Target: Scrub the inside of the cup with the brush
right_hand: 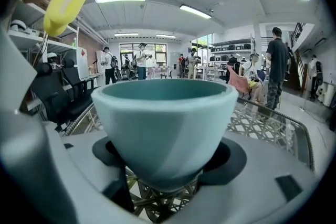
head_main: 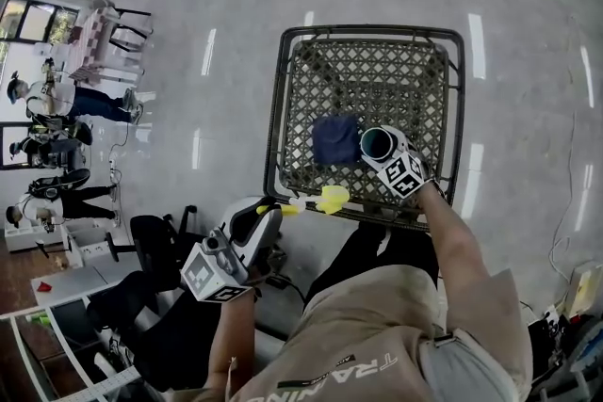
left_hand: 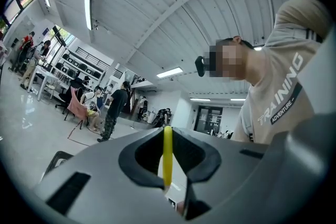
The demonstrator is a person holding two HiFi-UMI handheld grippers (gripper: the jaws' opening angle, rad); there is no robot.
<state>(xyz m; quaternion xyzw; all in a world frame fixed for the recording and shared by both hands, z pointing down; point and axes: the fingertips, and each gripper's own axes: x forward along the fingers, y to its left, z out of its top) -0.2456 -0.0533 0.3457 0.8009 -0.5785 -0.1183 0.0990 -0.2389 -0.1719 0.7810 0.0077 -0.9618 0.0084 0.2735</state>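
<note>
My right gripper is shut on a teal cup and holds it over the wicker table, mouth toward the left. In the right gripper view the cup sits between the jaws, with its rim clear. My left gripper is shut on the thin yellow handle of a brush. Its yellow head hangs at the table's near edge, just left of the cup and outside it. The handle runs upright between the left jaws. The brush head shows at the upper left in the right gripper view.
A dark blue cloth lies on the table beside the cup. A black office chair stands at the person's left. Several people and desks are at the far left of the room. Grey floor surrounds the table.
</note>
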